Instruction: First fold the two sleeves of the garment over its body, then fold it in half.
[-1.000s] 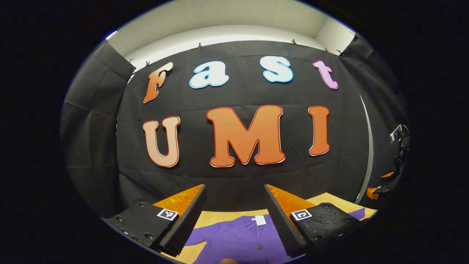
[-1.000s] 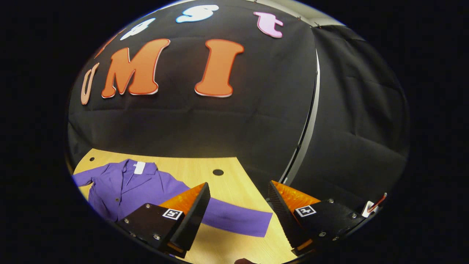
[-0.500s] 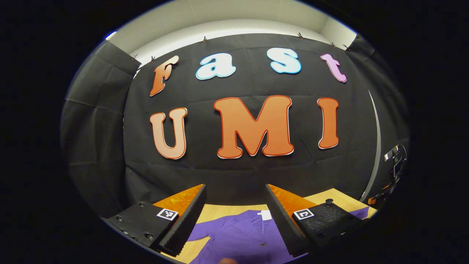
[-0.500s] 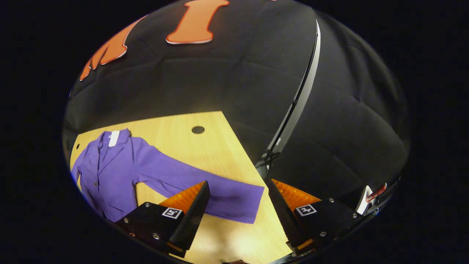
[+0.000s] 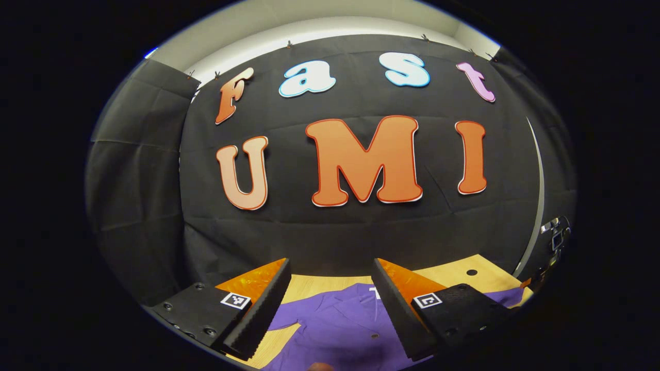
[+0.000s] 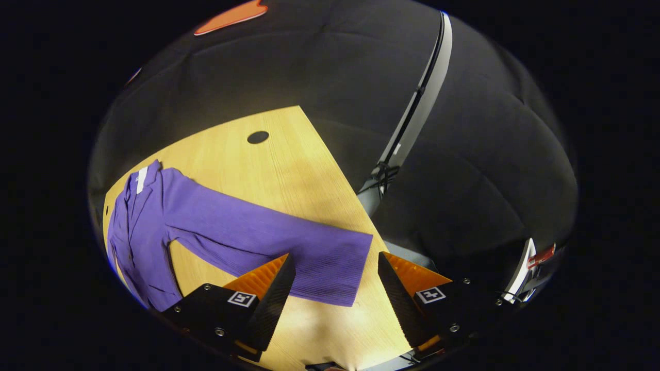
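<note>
A purple jacket (image 6: 149, 221) is lying flat on the wooden bench (image 6: 268, 170), its front facing up and its white neck tag (image 6: 141, 180) showing at the collar. In the right gripper view one sleeve (image 6: 268, 242) is stretching out straight from the body toward the bench's edge, unfolded. The right claw (image 6: 332, 293) is hanging above the cuff end of that sleeve with its jaws spread wide, touching nothing; the cuff is showing in the gap between the fingers. This view is also taking in a round hole (image 6: 258, 137) in the bench beyond the sleeve and a grey pole (image 6: 412, 118) at the booth's corner.

The left gripper view is looking across the bench (image 5: 454, 273) at a lower angle, giving the jacket (image 5: 335, 324) from its collar side, with buttons visible down its front. The left claw (image 5: 330, 304) is hovering over the jacket's body, jaws likewise spread apart and holding nothing.
</note>
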Motion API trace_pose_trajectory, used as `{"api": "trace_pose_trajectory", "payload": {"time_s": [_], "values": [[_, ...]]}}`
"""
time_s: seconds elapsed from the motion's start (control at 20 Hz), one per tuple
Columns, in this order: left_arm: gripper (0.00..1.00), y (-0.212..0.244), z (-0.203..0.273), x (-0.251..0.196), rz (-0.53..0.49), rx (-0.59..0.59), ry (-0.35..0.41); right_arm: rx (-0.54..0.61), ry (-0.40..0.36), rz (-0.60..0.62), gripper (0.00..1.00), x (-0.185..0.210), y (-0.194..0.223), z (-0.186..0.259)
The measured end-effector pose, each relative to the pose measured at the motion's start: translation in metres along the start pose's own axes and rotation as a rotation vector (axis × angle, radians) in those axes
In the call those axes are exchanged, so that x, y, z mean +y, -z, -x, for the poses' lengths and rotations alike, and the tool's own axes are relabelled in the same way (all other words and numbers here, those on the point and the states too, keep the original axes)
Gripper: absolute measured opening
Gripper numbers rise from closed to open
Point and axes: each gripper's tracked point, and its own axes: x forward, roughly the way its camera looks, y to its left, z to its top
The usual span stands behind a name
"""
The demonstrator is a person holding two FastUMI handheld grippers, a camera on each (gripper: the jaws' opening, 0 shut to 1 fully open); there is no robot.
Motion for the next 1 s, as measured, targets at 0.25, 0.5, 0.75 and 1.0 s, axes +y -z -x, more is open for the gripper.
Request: {"api": "trace_pose_trajectory", "payload": {"time_s": [0.25,0.5,0.75,1.0], "values": [[0.98,0.008,0.001,-0.011,-0.040,0.030,0.007,0.177,-0.045,-0.032,0.97,-0.010,0.019,-0.025],[0.99,0.016,0.003,-0.021,-0.062,0.054,0.016,0.318,-0.098,-0.112,0.96,-0.008,0.029,-0.037],[0.96,0.024,0.007,-0.026,-0.076,0.078,0.014,0.413,-0.138,-0.221,0.94,-0.008,0.040,-0.045],[0.96,0.034,0.011,-0.028,-0.082,0.107,-0.001,0.472,-0.122,-0.221,0.88,-0.005,0.049,-0.055]]}}
